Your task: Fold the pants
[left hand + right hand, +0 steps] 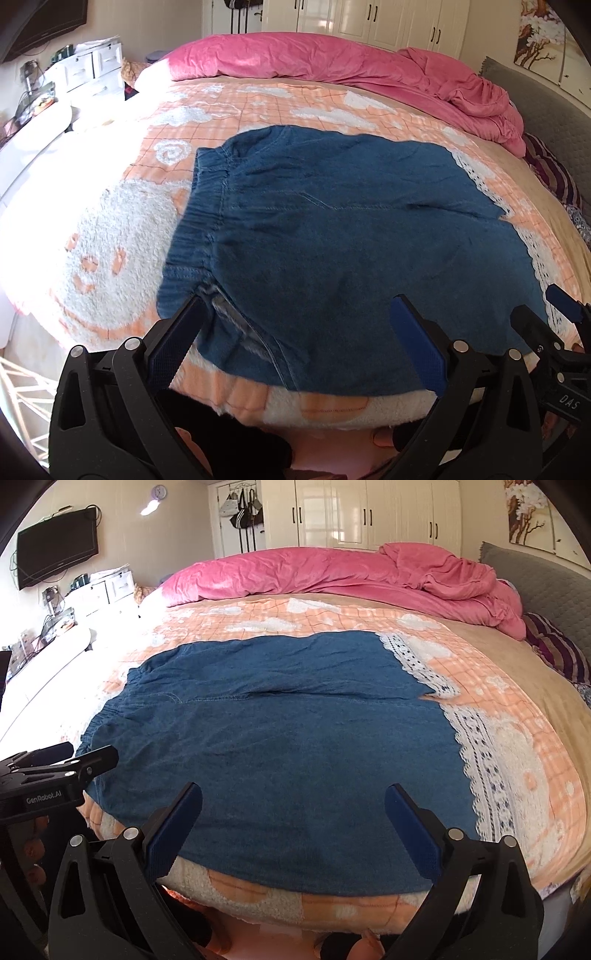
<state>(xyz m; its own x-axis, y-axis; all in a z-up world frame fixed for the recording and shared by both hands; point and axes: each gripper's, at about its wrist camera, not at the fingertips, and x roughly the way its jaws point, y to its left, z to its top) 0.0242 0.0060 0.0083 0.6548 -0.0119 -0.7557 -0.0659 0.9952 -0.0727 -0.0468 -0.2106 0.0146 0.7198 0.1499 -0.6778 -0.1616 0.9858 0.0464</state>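
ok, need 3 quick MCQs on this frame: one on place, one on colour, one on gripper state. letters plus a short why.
1. Where does the elastic waistband of the pants lie?
A) toward the left gripper's side
B) toward the right gripper's side
C) under the pink duvet

2. What colour is the lace trim at the leg hems?
A) black
B) white
C) pink

3. How do the left gripper and right gripper stand?
A) both shut on the pants
B) only the right shut on the pants
C) both open, holding nothing

Answers:
1 A: the gathered band lies at the left end in both views.
2 B: the trim is white against the orange blanket.
3 C: each gripper's jaws are spread wide over the near edge, no cloth between.
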